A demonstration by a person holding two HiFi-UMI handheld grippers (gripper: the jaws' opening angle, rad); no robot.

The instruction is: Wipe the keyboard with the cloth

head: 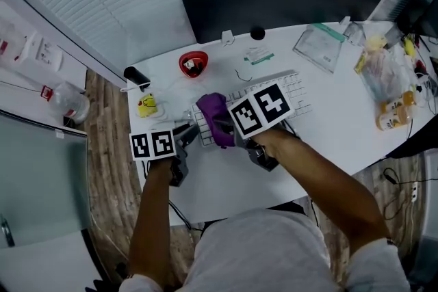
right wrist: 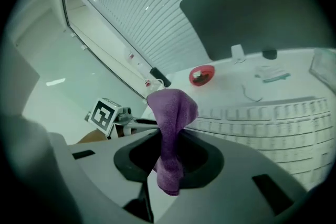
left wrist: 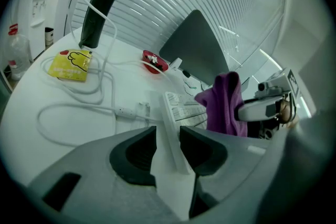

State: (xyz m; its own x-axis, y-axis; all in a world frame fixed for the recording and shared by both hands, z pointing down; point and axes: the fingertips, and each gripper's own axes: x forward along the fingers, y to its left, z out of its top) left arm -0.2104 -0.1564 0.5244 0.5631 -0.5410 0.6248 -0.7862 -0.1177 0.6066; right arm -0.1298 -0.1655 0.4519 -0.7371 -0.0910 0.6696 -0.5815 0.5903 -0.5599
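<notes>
The white keyboard lies slanted on the white table. My right gripper is shut on a purple cloth, which bunches up over the keyboard's left end. In the right gripper view the cloth hangs between the jaws of the right gripper, with the keyboard beyond it. My left gripper sits at the keyboard's left end. In the left gripper view, the left gripper has its jaws closed on the keyboard's thin white edge, with the cloth just to the right.
A red bowl, a yellow packet and a black cylinder stand at the table's left. A white cable loops nearby. A plastic bag and bottles crowd the right; a dark chair back stands behind.
</notes>
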